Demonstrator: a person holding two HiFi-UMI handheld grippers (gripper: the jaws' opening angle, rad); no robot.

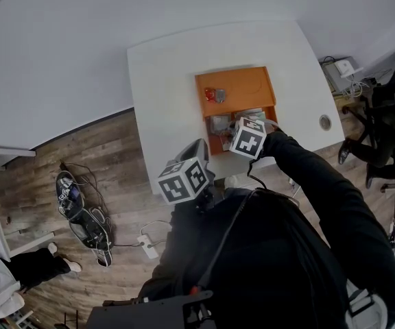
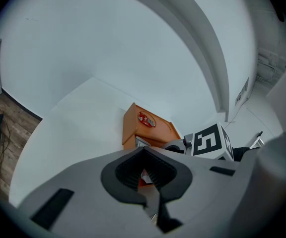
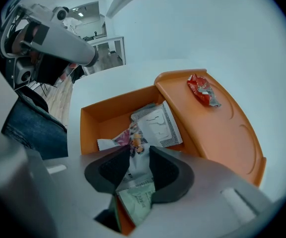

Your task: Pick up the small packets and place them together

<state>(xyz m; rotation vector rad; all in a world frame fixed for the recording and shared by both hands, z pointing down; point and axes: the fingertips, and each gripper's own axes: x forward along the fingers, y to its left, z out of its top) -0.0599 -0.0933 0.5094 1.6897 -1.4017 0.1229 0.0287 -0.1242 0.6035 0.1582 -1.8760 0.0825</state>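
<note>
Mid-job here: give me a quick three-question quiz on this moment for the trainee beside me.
1. True or false: the red packet lies inside the open compartment of the orange box.
2. What stands between the jaws of the right gripper? A) nothing B) a white packet C) a cable
3. In the head view, which gripper is above the box?
Key: 1 false, it lies on the flat orange part beside the compartment; 2 B; 3 the right.
</note>
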